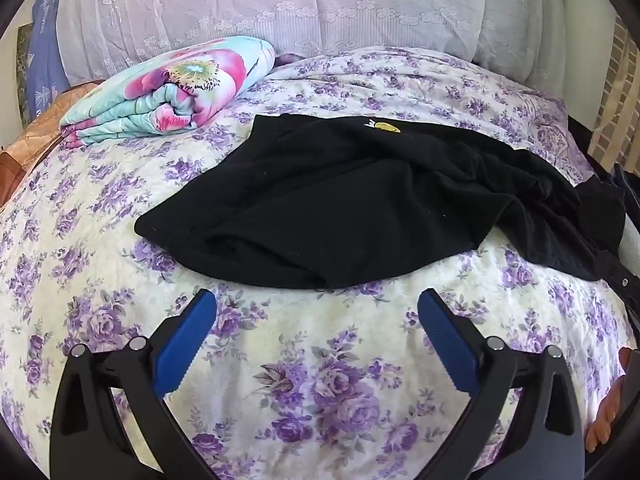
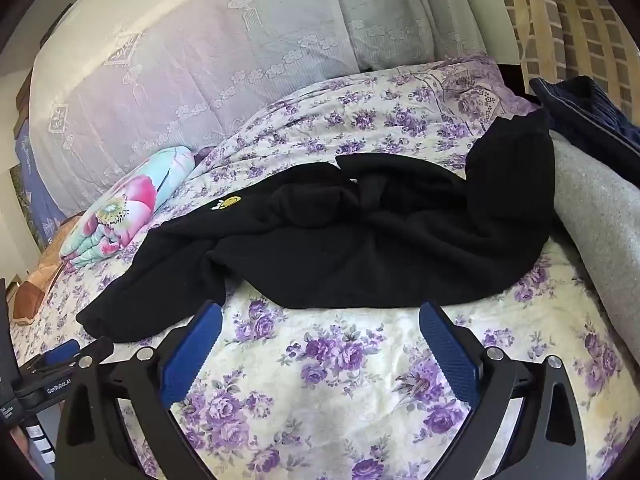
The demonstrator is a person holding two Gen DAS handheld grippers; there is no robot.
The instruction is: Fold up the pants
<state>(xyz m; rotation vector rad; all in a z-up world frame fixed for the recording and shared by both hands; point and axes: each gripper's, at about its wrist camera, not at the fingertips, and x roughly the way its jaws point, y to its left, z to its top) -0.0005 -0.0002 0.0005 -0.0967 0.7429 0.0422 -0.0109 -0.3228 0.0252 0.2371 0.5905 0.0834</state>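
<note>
Purple-flowered bedding (image 1: 320, 380) covers the bed before you, and on it lie the black pants (image 1: 340, 208), crumpled. Their long axis runs left to right across both views, waistband end toward your left, legs bunched to the right, where one end is cut off in the left wrist view. Your left gripper (image 1: 316, 308) and right gripper (image 2: 320, 320) hover spread wide, holding nothing.

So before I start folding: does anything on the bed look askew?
Yes: the black pants lie crumpled and twisted on the floral bedspread, one leg bunched toward the bed's right edge rather than spread flat.
</note>
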